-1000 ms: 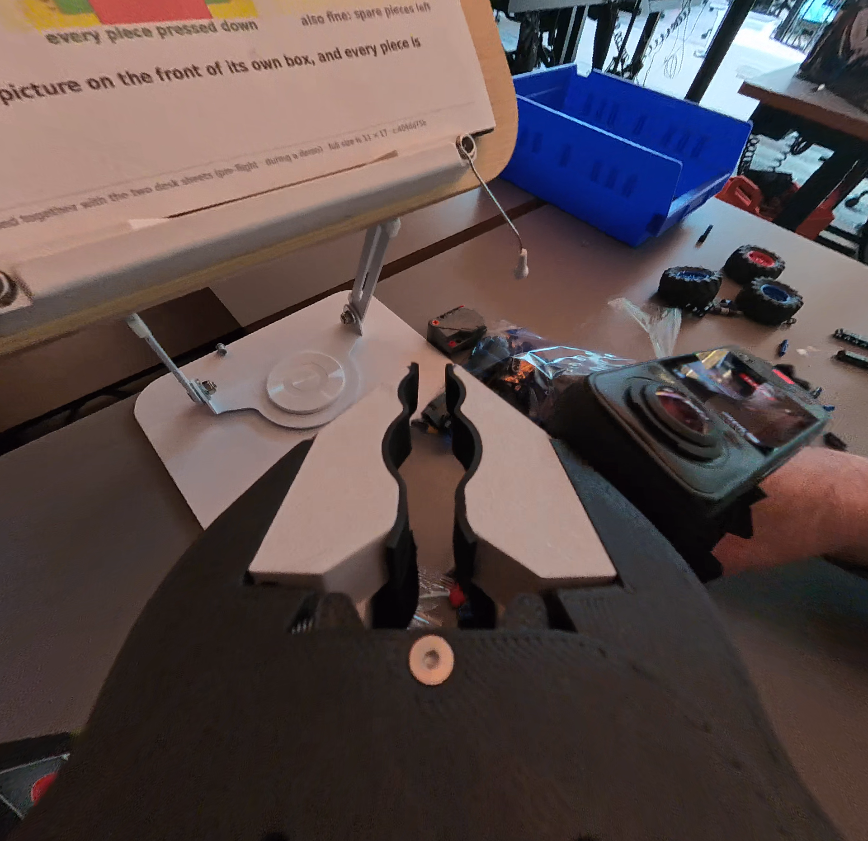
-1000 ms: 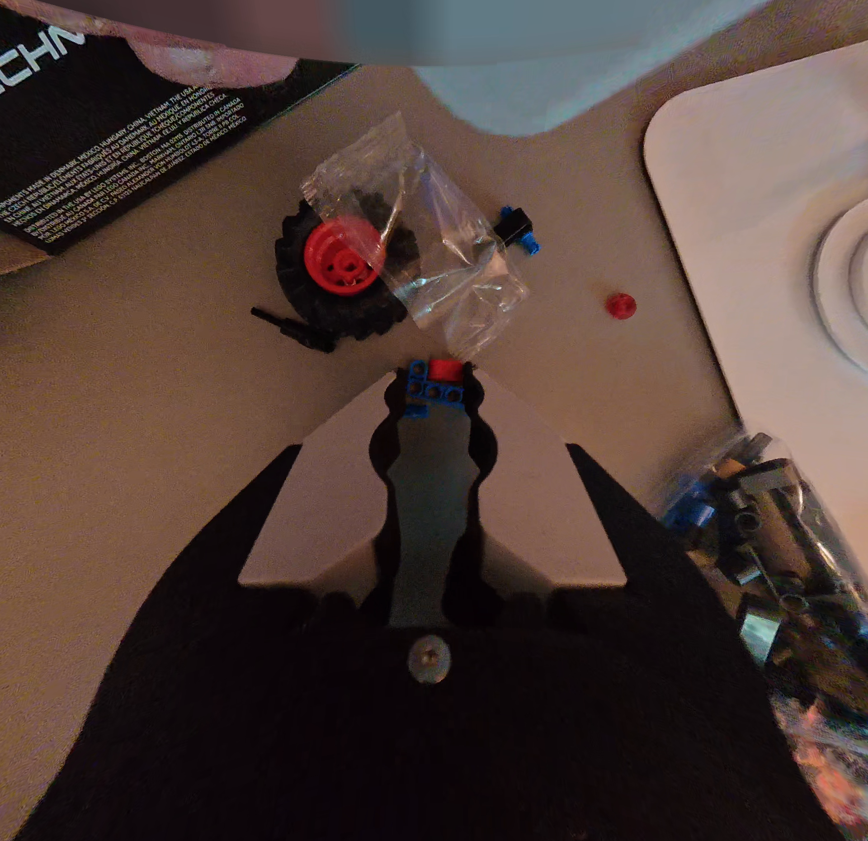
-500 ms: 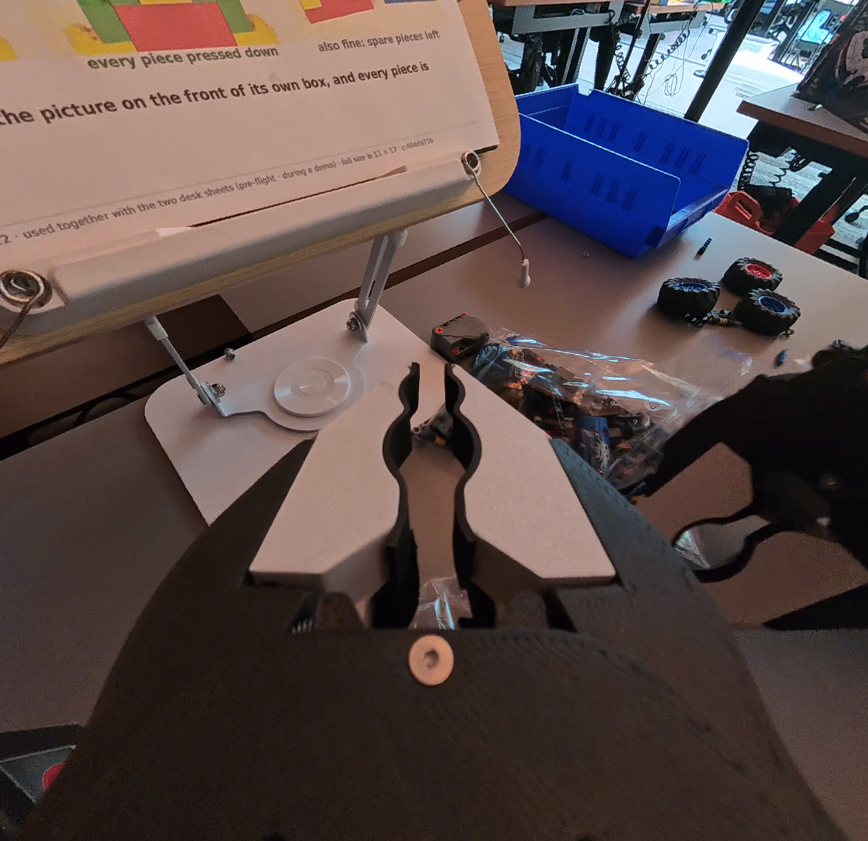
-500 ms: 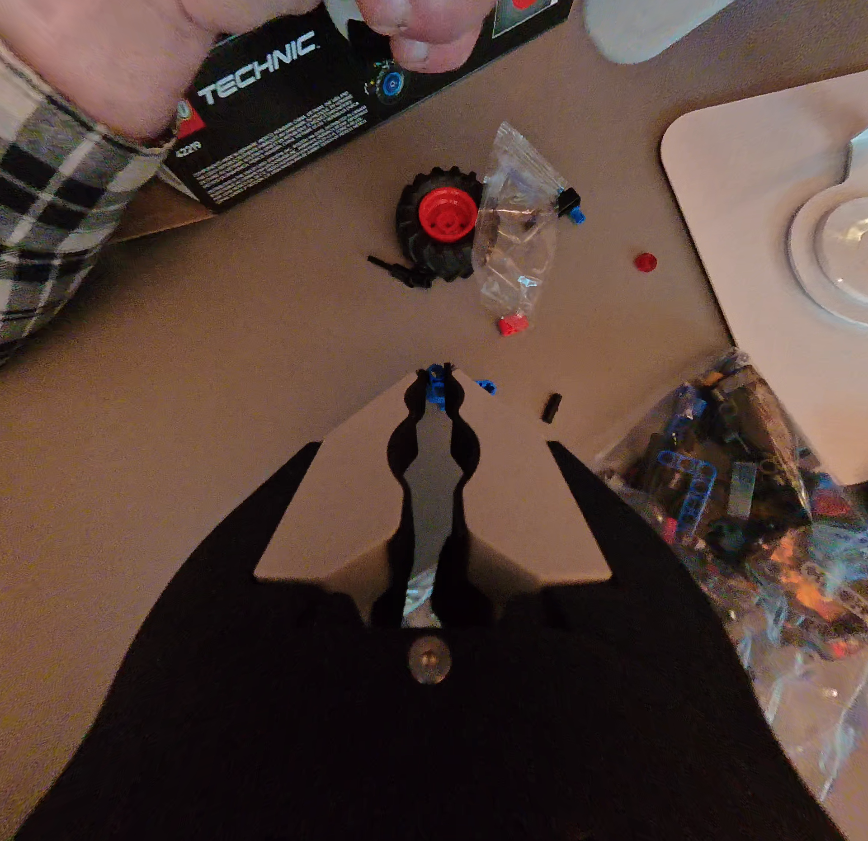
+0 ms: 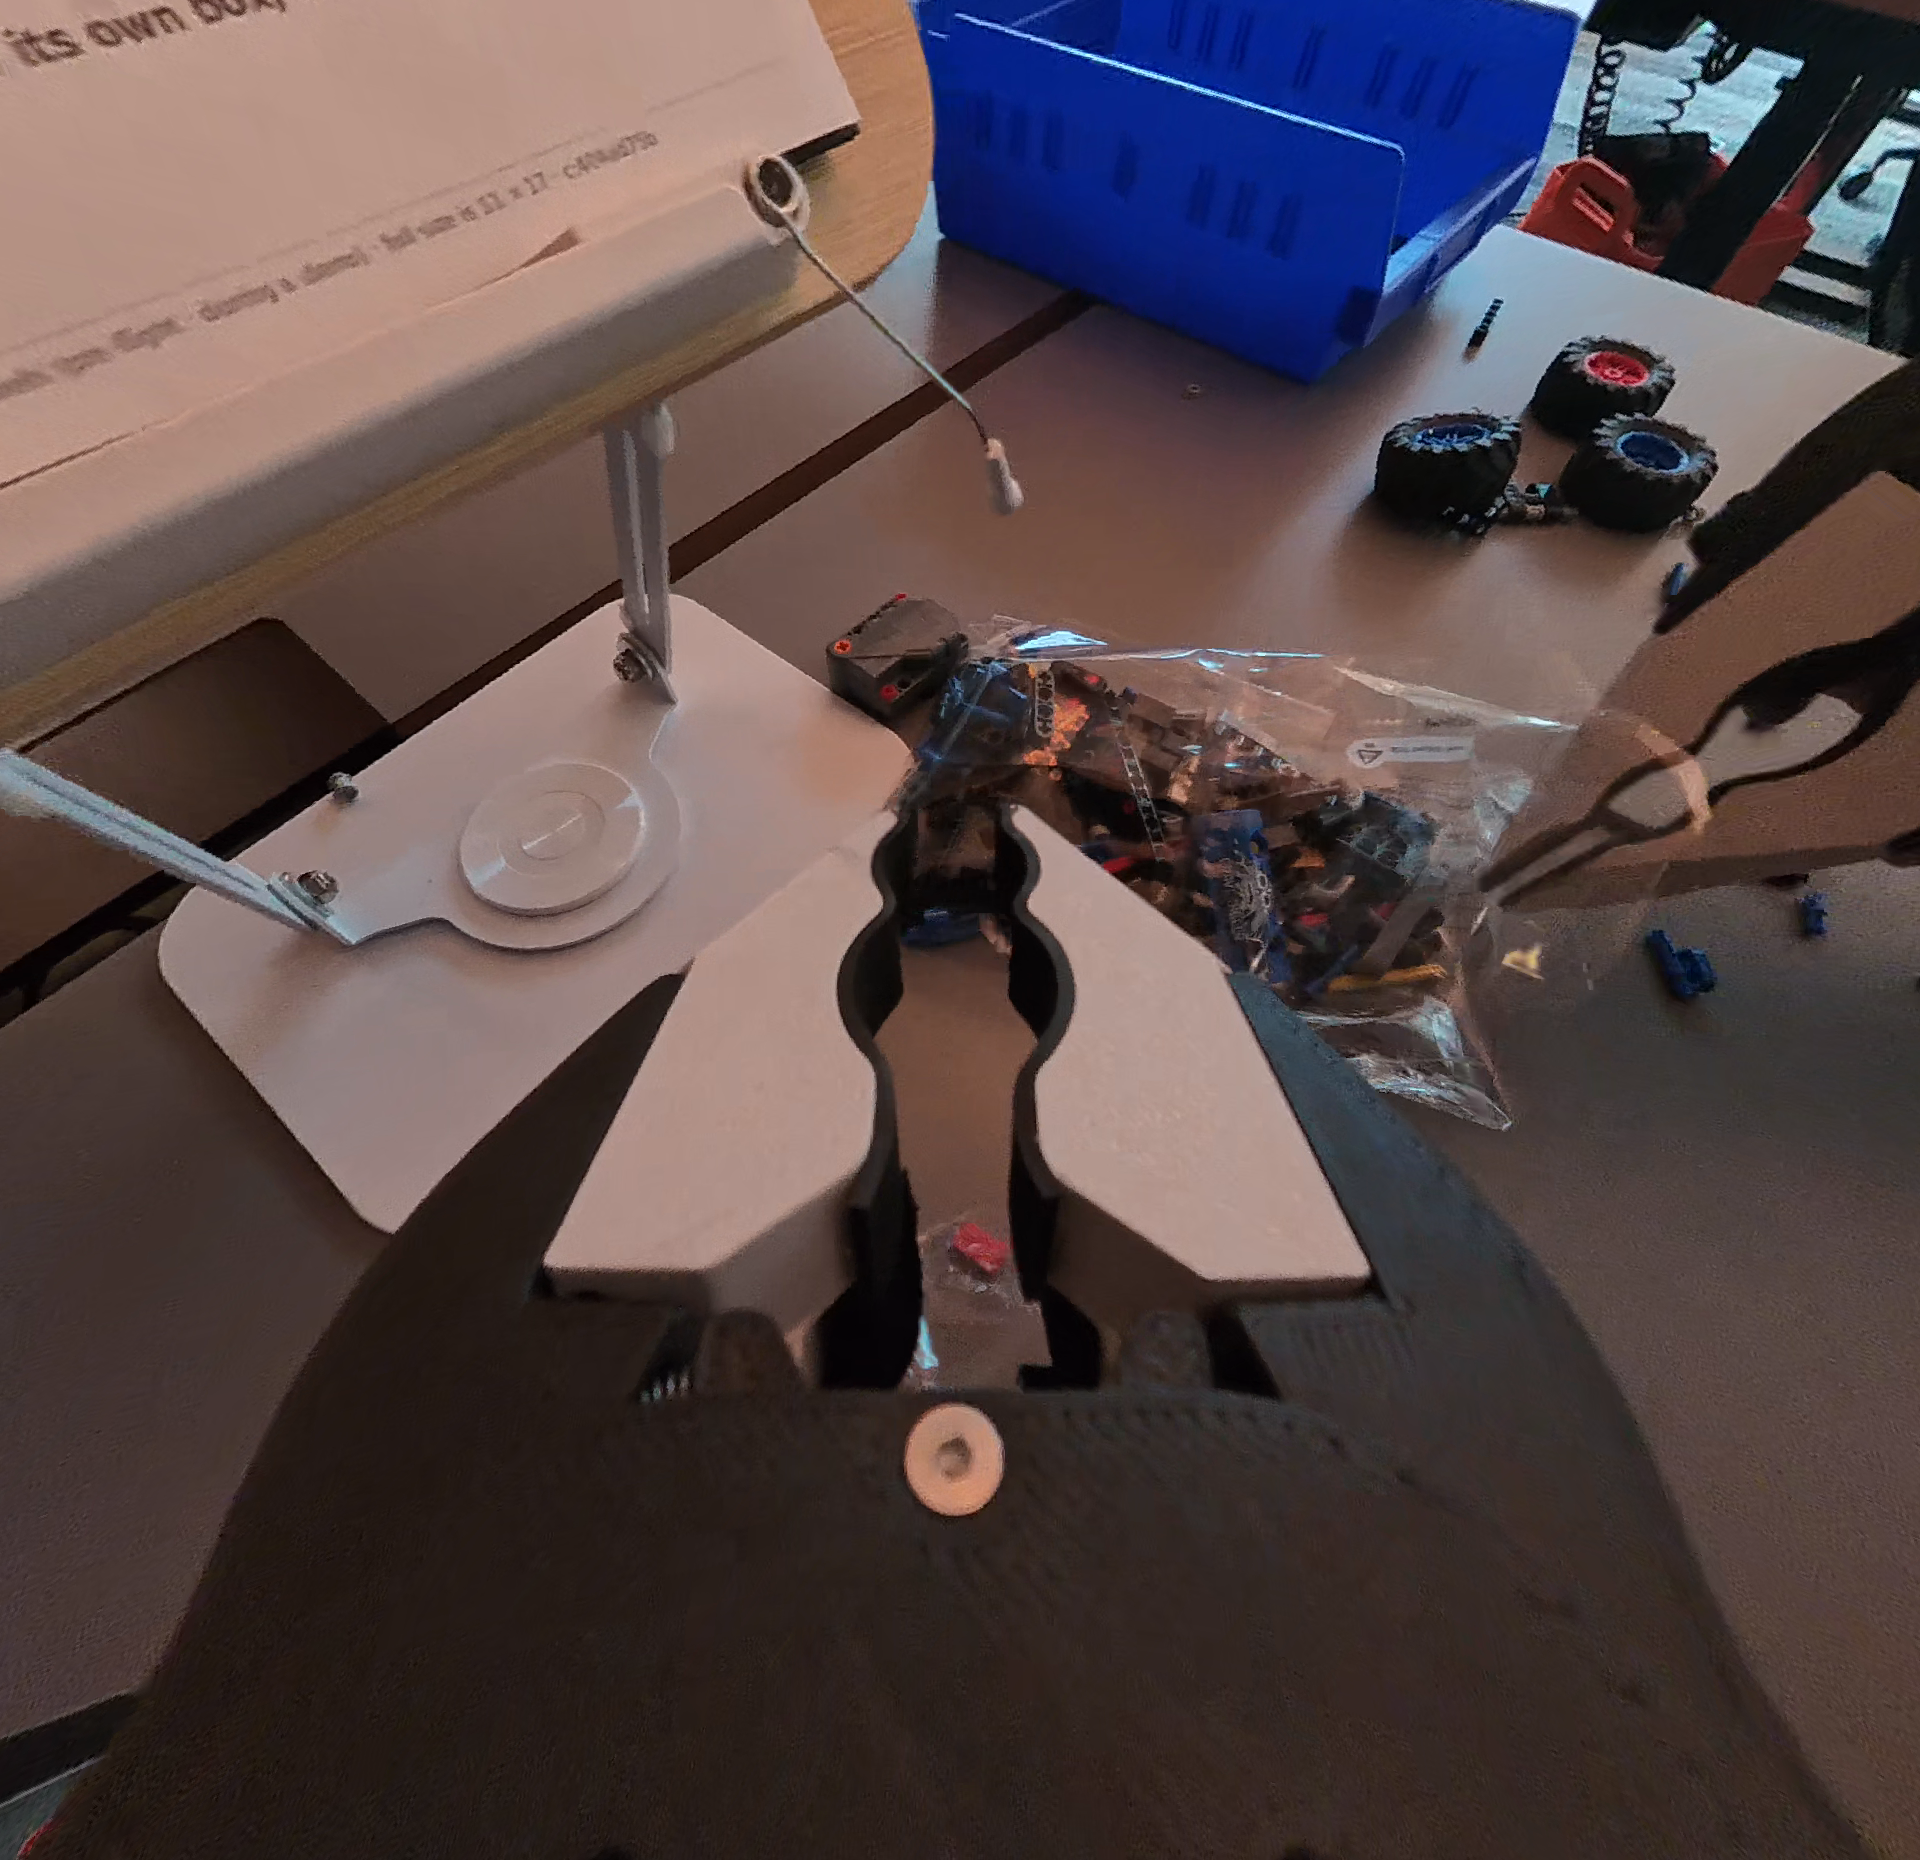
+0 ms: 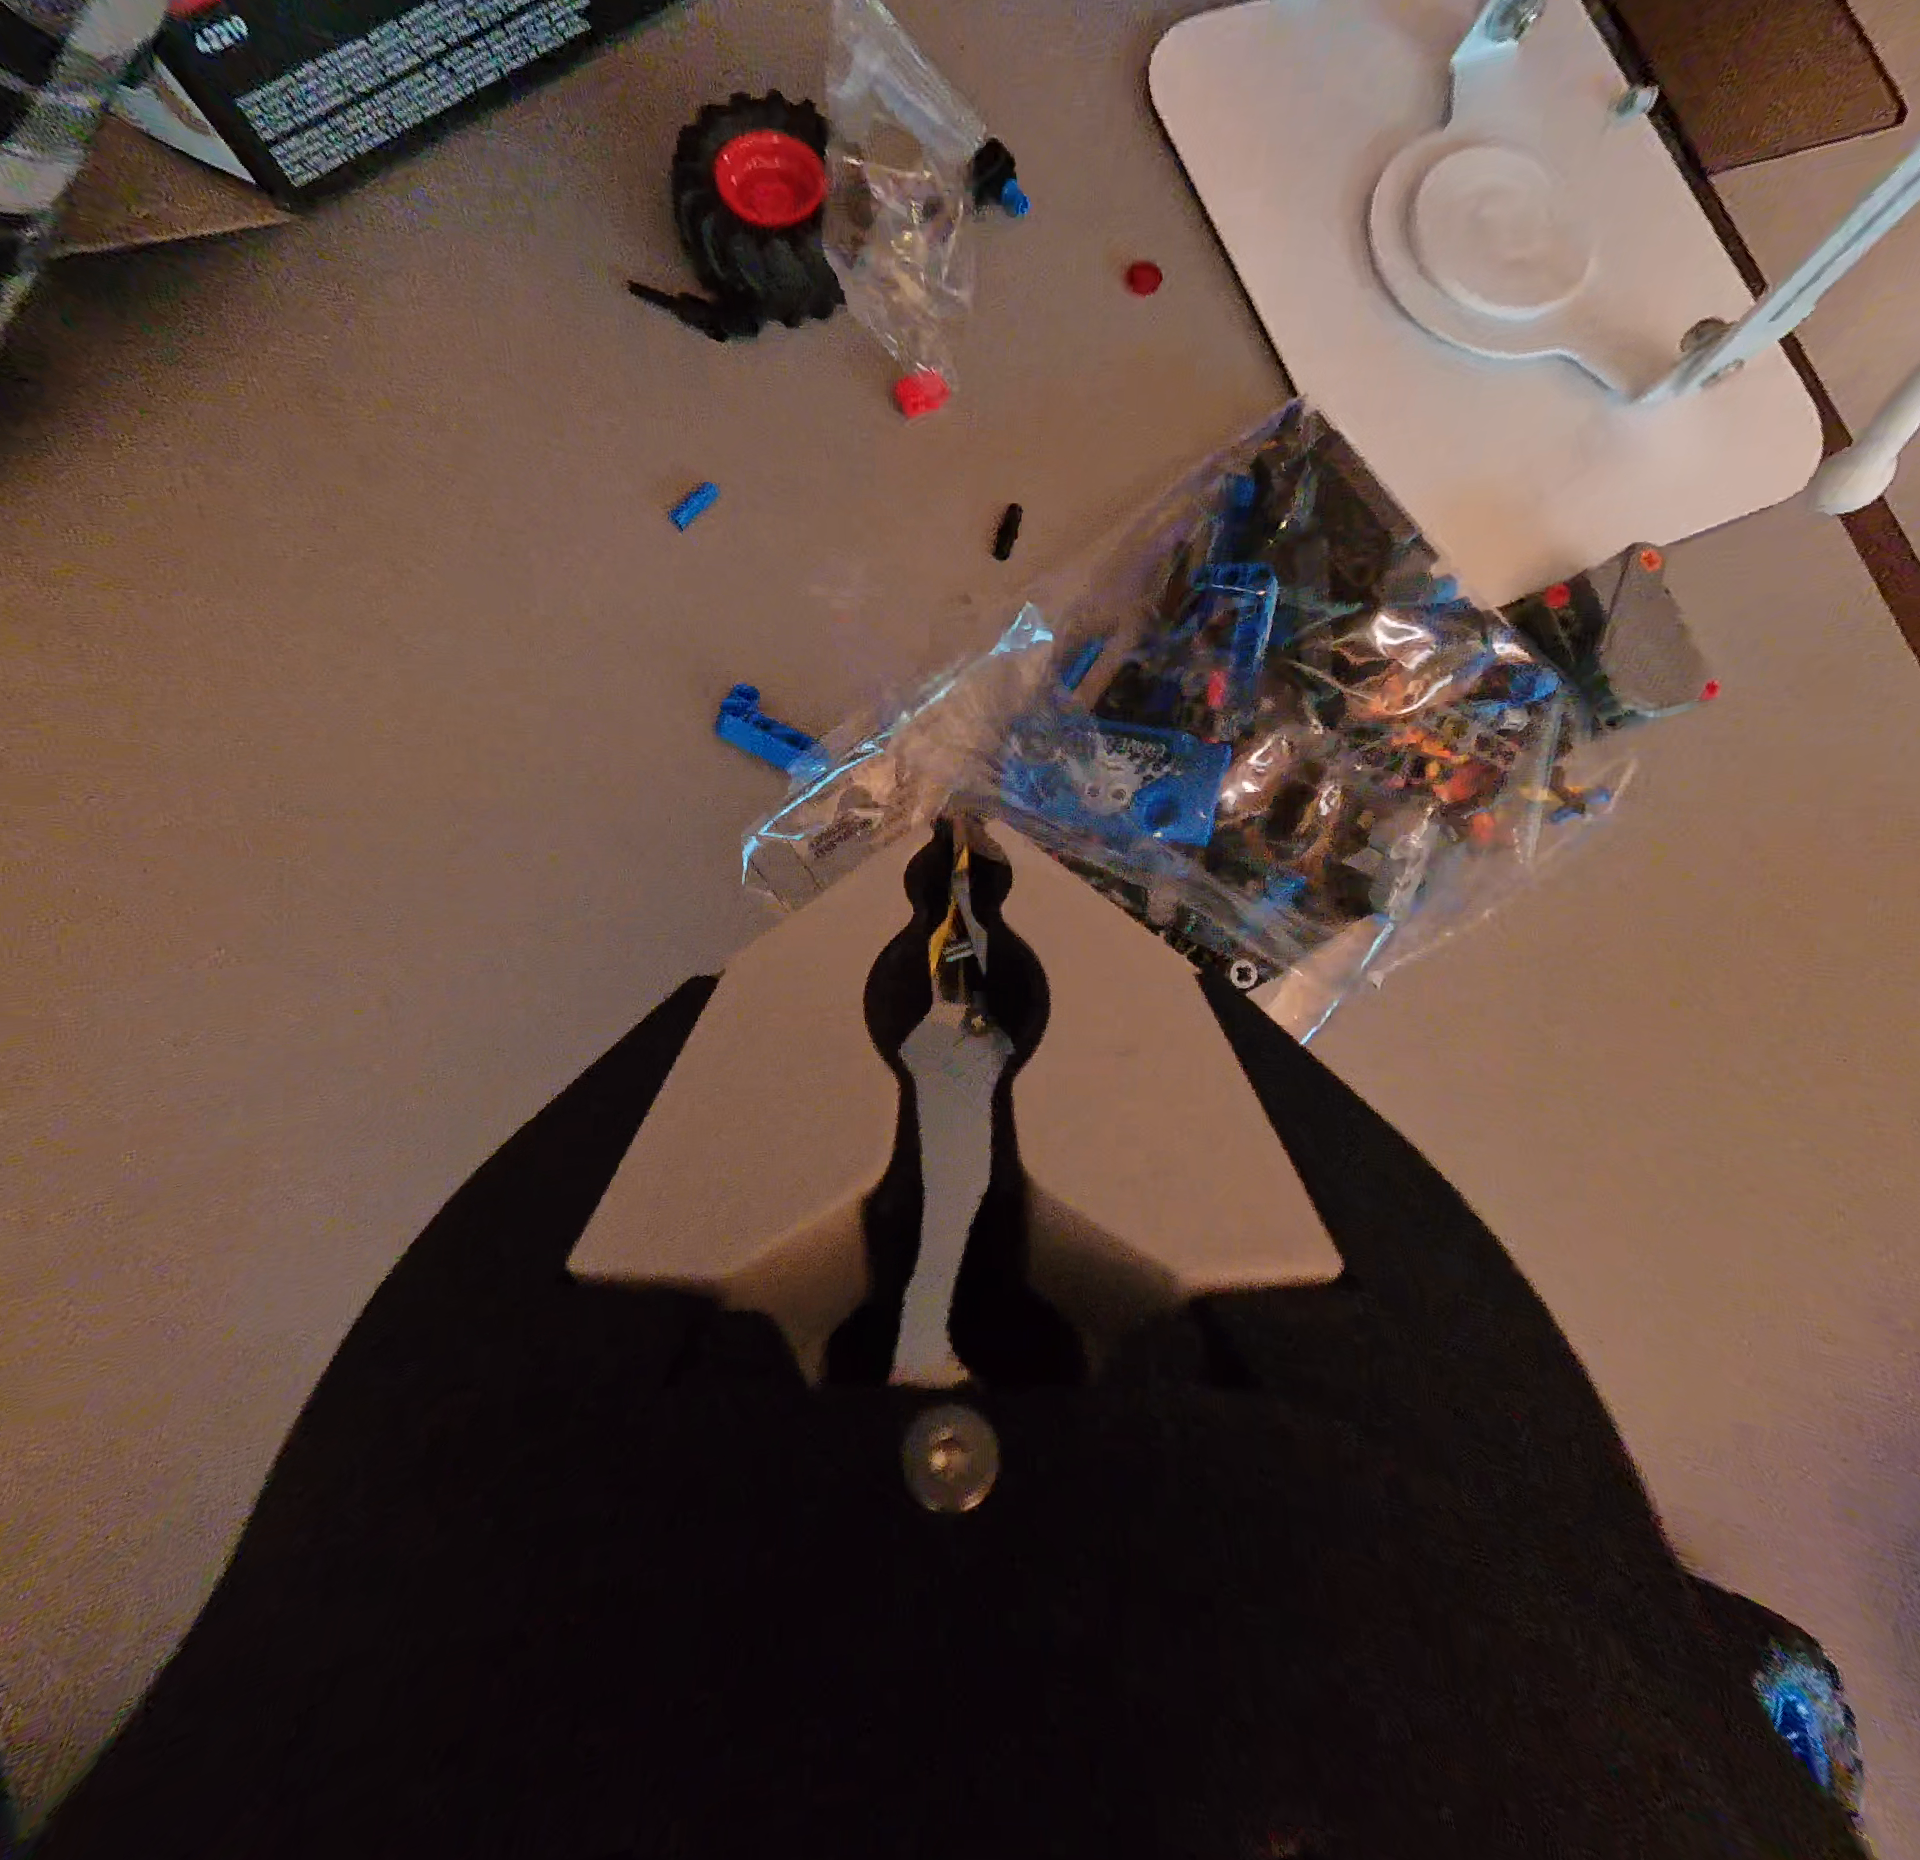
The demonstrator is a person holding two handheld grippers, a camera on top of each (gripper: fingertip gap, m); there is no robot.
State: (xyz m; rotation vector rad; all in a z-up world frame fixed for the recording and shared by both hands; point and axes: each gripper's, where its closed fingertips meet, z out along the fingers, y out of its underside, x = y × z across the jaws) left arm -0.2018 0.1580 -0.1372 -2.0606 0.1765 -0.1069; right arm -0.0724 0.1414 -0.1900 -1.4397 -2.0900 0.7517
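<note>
A clear plastic bag of small blue, black and orange building parts lies on the brown table beside the white stand base. My right gripper is shut on the bag's near edge. It also shows at the right of the left wrist view, pinching the bag's corner. My left gripper is slightly open and empty, held above the table with its tips over the bag's left end. A small red piece in clear film lies below its fingers.
A document stand with a white base is on the left and a blue bin behind. Three black wheels lie far right. The right wrist view shows a black box, a red-hubbed wheel, a small clear bag and loose blue pieces. Some 15 cm of space lies between my two pairs of fingers. The small red piece is about 15 cm from both grippers' fingertips. Seen from the right wrist view as well.
My right gripper let go of a small blue piece, moved right to the parts bag and shut on its edge. My left gripper has come lower and nearer the bag.
</note>
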